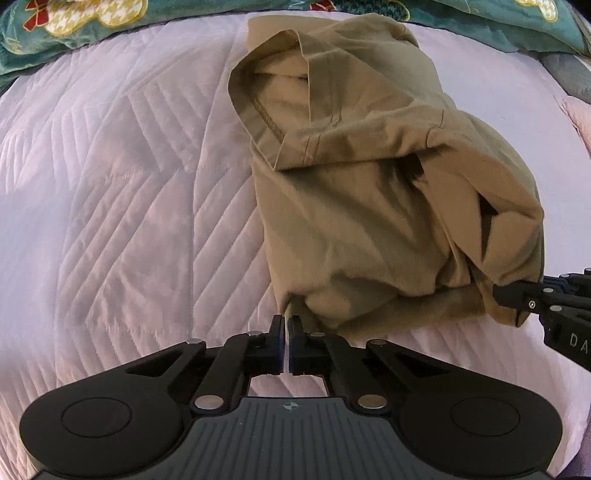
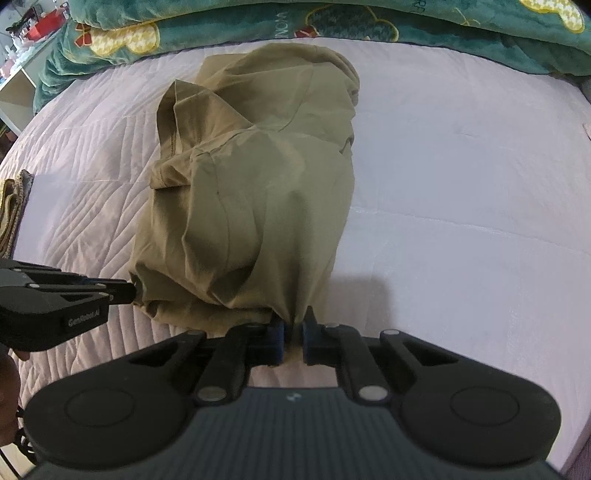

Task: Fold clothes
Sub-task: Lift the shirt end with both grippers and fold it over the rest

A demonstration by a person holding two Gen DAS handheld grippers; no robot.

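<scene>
Khaki garment [image 1: 369, 192] on the quilted bed [image 1: 129, 184], its long axis running away from both grippers toward the green blanket [image 1: 74, 33]. Left gripper [image 1: 287, 325] and right gripper [image 2: 293, 328] each clamp a near-edge corner (left and right corners respectively). Both hands look equally near, so the fold probably carries this edge forward.

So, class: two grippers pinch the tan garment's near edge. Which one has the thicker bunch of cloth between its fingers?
The right gripper: a thick wad of the tan garment fills its fingers, while the left gripper nips only a thin corner.
</scene>
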